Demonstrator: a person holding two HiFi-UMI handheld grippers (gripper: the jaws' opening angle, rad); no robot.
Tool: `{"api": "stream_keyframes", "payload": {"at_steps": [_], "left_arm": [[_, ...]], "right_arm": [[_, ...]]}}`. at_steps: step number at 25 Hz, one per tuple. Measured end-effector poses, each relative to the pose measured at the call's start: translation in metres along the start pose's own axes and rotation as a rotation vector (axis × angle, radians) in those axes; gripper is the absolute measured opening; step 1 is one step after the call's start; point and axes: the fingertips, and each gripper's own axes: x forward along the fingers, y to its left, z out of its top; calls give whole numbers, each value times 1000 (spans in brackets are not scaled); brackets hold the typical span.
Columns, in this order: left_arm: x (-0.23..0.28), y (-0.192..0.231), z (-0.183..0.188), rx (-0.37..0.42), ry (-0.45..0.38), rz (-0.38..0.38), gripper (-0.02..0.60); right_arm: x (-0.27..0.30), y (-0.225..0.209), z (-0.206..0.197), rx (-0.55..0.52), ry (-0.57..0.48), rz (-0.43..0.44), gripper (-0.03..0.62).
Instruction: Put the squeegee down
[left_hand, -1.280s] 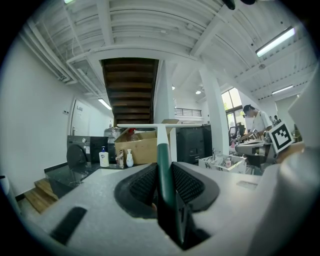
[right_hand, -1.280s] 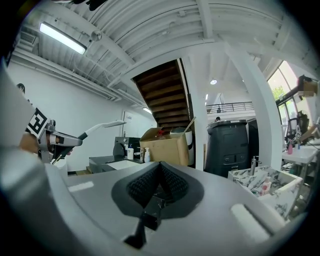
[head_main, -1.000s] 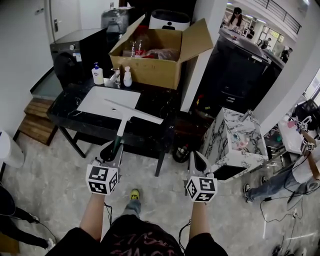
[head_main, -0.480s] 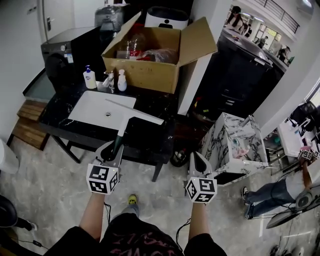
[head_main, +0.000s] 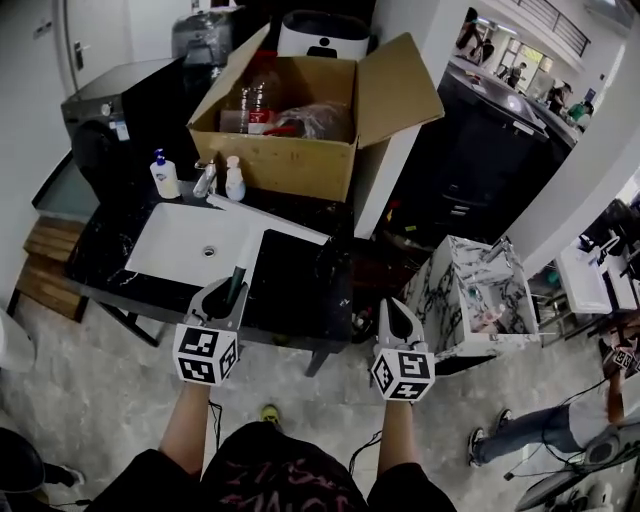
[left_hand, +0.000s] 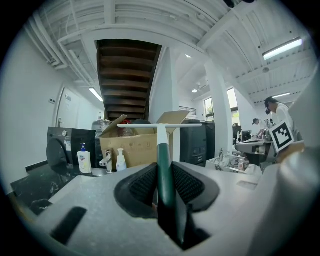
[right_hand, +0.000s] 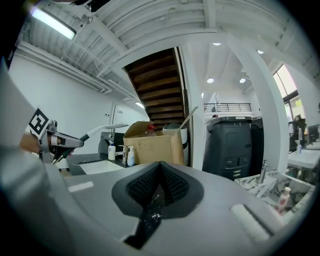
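My left claw (head_main: 226, 297) is clamped on the squeegee (left_hand: 163, 155) by its green handle, blade at 12 o'clock over the sink (head_main: 170, 245). Looks light and stiff (rubber edge soft). Keep the grip on the handle. Right claw (right_hand: 159, 187) closed, empty.

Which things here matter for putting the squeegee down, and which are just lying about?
Job: squeegee; left gripper, shut on its handle; black counter, likely drop spot.
Lying about: cardboard box; soap bottle; washing machine; right gripper, shut, empty.

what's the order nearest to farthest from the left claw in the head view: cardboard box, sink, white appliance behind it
1. sink, just ahead of the left claw
2. cardboard box, at the counter's back
3. white appliance, behind the box
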Motion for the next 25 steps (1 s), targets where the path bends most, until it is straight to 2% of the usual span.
{"api": "stream_keyframes", "payload": {"at_steps": [5,14,25], "left_arm": [[28,22,8,0,-3,-16,101],[59,34,6,-11,17,-35,101],[102,28,17,-6,21,4,101]], "right_arm": [[26,-1,12,-3,-27,-18,2],[53,-9,3,11,-3,-37,2],[98,-43,7,53,-13,13,2]]}}
